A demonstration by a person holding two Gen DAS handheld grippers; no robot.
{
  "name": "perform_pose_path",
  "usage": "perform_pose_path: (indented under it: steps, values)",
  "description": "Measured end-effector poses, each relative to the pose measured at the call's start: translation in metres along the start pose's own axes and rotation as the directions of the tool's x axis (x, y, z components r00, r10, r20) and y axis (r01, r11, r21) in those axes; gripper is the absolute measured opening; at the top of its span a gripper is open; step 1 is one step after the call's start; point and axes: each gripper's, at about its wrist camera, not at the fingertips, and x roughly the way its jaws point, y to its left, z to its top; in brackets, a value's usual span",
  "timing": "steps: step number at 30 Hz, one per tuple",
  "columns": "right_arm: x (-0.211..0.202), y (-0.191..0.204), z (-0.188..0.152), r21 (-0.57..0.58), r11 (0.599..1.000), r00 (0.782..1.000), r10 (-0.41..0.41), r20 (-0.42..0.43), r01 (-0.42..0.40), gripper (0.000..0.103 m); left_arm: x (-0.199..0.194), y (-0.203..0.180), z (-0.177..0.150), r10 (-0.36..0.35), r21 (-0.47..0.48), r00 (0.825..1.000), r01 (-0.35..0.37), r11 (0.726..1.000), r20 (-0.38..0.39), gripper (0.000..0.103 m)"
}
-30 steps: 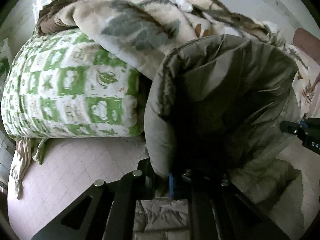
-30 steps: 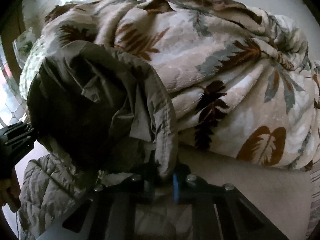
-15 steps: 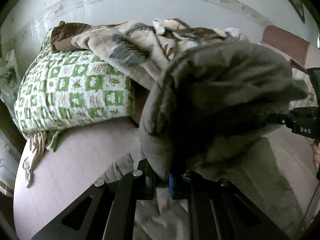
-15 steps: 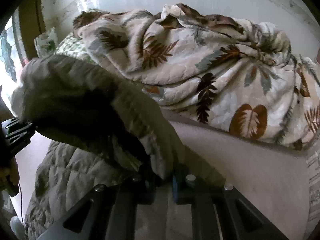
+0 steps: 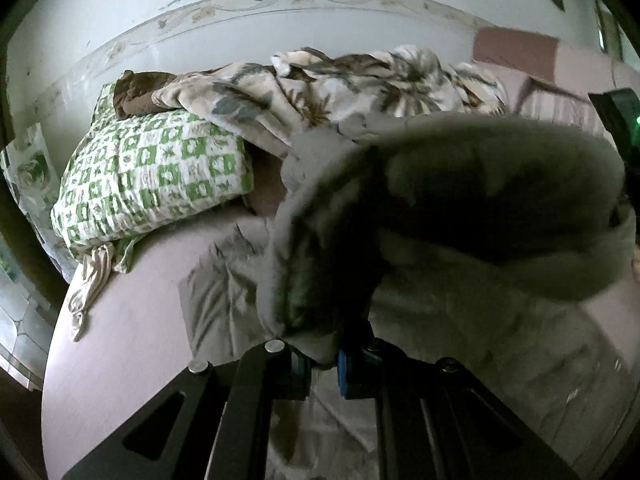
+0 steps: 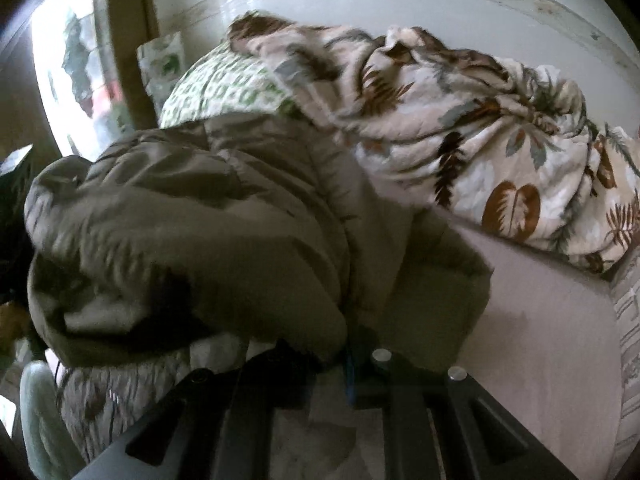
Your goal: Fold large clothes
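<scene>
Left wrist view: left gripper clamped on a fold of the olive-grey padded jacket, fabric pinched between the two fingers at bottom centre. Jacket lifted in a bulky roll above the bed, its raised part blurred, its lower part spread flat on the pinkish sheet. Green-and-white checked pillow at the left rear, leaning near the wall. Leaf-print blanket heaped behind the jacket, one end draped over the pillow's top. Brown cloth on the pillow's upper corner. Part of the right gripper visible at the far right edge, beside the raised roll. Right wrist view: right gripper closed on another edge of the padded jacket, cloth caught between the fingers at bottom centre. Jacket bunched up to the left and centre, hanging over its own quilted lower part on the bed. Leaf-print blanket piled at the upper right, resting on the mattress just beyond the jacket. Checked pillow behind the jacket, partly under the blanket. Window bright at the upper left.
</scene>
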Motion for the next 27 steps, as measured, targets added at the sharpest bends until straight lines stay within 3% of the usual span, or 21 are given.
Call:
perform_pose_path:
  steps: [6, 11, 15, 18, 24, 27]
  values:
    - [0.036, 0.011, -0.055, -0.041, 0.998, 0.995, -0.044, -0.084, 0.041, 0.013, 0.025, -0.003, -0.05, 0.012, 0.007, 0.999, -0.011, 1.0, -0.05, 0.012]
    - [0.078, 0.01, -0.081, -0.08, 0.993, 0.986, -0.096, -0.135, 0.086, 0.013, 0.043, -0.003, -0.08, -0.009, -0.002, 0.996, 0.008, 1.0, -0.089, 0.017]
    - [0.089, 0.013, -0.081, -0.118, 0.987, 0.983, -0.123, -0.133, 0.107, 0.013, 0.026, 0.008, -0.084, -0.042, -0.052, 0.992, 0.036, 0.998, -0.117, 0.026]
    - [0.088, 0.013, -0.078, -0.127, 0.985, 0.984, -0.129, -0.123, 0.114, 0.013, 0.008, 0.017, -0.09, -0.046, -0.077, 0.991, 0.037, 0.996, -0.122, 0.026]
    - [0.086, 0.016, -0.074, -0.141, 0.983, 0.984, -0.137, -0.11, 0.121, 0.013, -0.031, 0.033, -0.071, -0.065, -0.182, 0.998, 0.06, 0.981, -0.018, 0.027]
    - [0.082, 0.016, -0.076, -0.136, 0.984, 0.985, -0.128, -0.111, 0.113, 0.013, -0.02, 0.024, -0.053, -0.111, -0.201, 0.994, 0.107, 0.974, -0.011, 0.028]
